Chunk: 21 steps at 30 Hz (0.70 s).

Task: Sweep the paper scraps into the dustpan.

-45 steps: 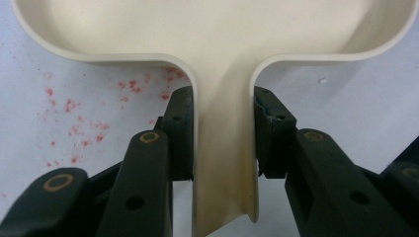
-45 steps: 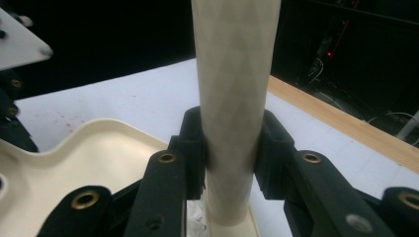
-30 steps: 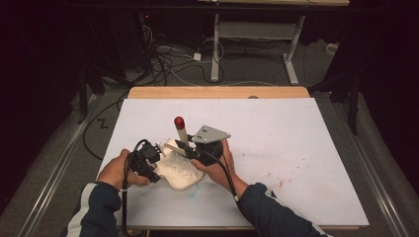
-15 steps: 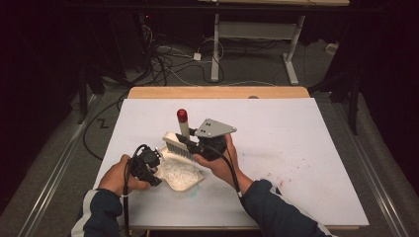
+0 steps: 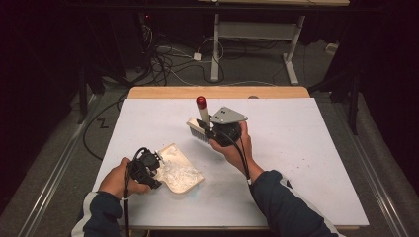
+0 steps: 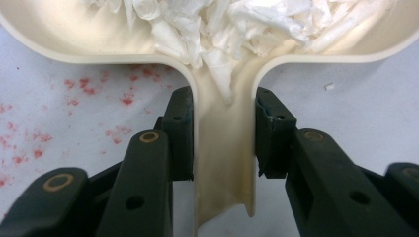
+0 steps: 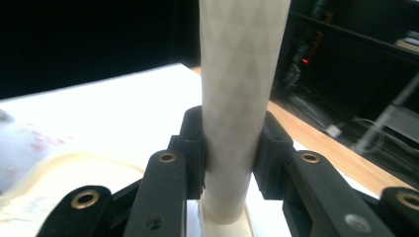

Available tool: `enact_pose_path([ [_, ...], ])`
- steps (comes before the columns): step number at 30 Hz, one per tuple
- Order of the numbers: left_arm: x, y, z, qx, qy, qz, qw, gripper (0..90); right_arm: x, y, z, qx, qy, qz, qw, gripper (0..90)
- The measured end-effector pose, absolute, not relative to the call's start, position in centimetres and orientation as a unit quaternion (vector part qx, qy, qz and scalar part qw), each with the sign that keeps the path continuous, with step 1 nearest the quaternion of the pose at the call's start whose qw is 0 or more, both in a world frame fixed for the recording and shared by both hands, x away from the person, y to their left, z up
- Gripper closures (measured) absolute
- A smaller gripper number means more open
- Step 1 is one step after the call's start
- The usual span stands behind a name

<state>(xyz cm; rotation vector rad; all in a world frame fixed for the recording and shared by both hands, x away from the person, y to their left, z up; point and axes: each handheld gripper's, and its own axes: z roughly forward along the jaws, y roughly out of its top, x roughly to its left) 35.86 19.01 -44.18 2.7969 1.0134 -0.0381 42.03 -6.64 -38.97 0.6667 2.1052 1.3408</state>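
My left claw [image 6: 225, 143] is clamped on the handle of the cream dustpan [image 5: 179, 168], which lies on the desk [image 5: 306, 148] at about seven o'clock, heaped with white paper scraps [image 5: 180, 174]. My right claw [image 7: 230, 148] grips the brush [image 5: 201, 123] handle near centre, raised clear. Sweeping looks finished; emptying the dustpan remains, I judge.

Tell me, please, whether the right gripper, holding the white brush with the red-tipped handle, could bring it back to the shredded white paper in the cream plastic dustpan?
Probably yes: the right gripper holds the brush beyond the dustpan, with bare table between. The left gripper clamps the handle at the near end, leaving the paper exposed.
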Motion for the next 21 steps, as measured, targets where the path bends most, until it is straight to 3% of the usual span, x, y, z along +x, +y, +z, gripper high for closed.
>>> enact_pose_path([
  [11, 35.8, 19.0, -44.2, 0.939, 0.334, -0.011, 0.077, 63.4, 39.2, -4.9, -41.0, 0.224, 0.799, 0.508, 0.233, 71.2],
  [21, 35.8, 19.0, -44.3, 0.940, 0.333, -0.010, 0.075, 63.4, 37.1, -3.5, -40.2, 0.174, 0.811, 0.526, 0.188, 71.4],
])
